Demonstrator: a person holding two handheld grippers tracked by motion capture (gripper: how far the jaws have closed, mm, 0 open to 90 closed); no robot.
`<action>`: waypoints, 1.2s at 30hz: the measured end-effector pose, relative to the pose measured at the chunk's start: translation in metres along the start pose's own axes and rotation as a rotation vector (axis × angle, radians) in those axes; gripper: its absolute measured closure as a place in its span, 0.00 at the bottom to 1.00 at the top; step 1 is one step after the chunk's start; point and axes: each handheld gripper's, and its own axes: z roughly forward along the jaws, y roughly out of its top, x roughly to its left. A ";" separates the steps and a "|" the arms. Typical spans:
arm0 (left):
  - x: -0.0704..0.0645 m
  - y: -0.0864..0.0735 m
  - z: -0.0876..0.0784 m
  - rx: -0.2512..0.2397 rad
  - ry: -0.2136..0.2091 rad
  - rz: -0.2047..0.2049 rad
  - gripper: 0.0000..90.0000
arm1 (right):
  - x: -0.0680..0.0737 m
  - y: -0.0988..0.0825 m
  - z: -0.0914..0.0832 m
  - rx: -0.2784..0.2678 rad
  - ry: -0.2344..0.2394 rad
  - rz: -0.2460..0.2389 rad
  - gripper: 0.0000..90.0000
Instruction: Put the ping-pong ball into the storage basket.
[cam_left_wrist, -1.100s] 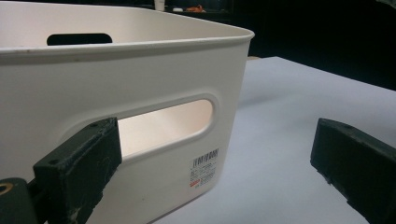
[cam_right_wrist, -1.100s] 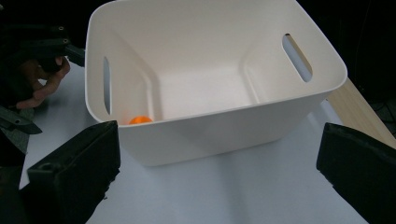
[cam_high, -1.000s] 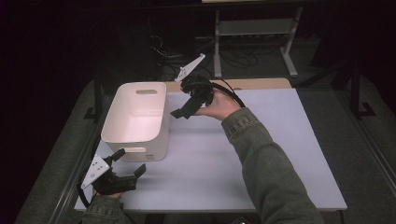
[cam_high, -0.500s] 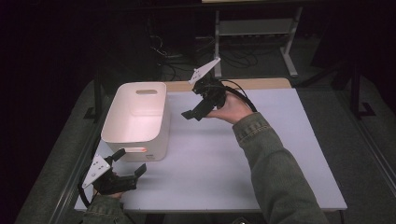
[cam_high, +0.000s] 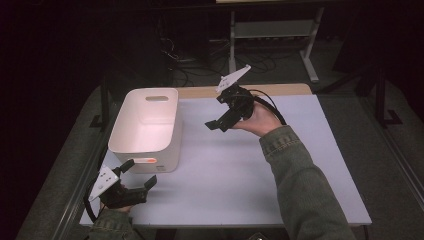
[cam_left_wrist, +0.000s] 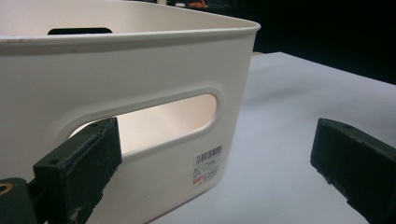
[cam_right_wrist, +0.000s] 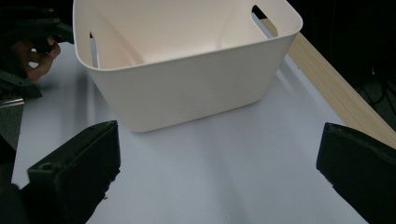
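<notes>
Up above the desk (cam_high: 280, 170), the right gripper (cam_high: 218, 125) is held aloft by a raised forearm reaching in from the lower right, its fingers (cam_right_wrist: 77, 175) spread wide, holding nothing and aimed toward the white bin (cam_high: 145, 127). That bin sits on the desk's left part, upright and open. Low at the near left corner, the left gripper (cam_high: 137, 175) lies just beside the bin's handle slot (cam_left_wrist: 154, 116), fingers (cam_left_wrist: 81, 163) wide apart.

bin (cam_high: 145, 127): smooth cream plastic, slight sheen | table (cam_high: 240, 170): matt white top, pale wood strip along far edge | gripper jaws: matt black, scuffed | sleeve (cam_high: 300, 185): rough green cloth | label (cam_left_wrist: 208, 165): printed paper
</notes>
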 end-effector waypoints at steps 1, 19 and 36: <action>0.000 0.000 0.000 -0.001 0.000 -0.001 0.02 | 0.000 -0.002 0.000 -0.001 0.001 0.001 0.00; 0.000 0.000 0.000 0.002 -0.004 0.000 0.02 | -0.002 -0.035 -0.022 -0.038 -0.038 0.056 0.00; 0.000 0.000 0.001 0.005 -0.003 -0.001 0.02 | -0.008 -0.071 -0.043 -0.065 -0.076 0.119 0.00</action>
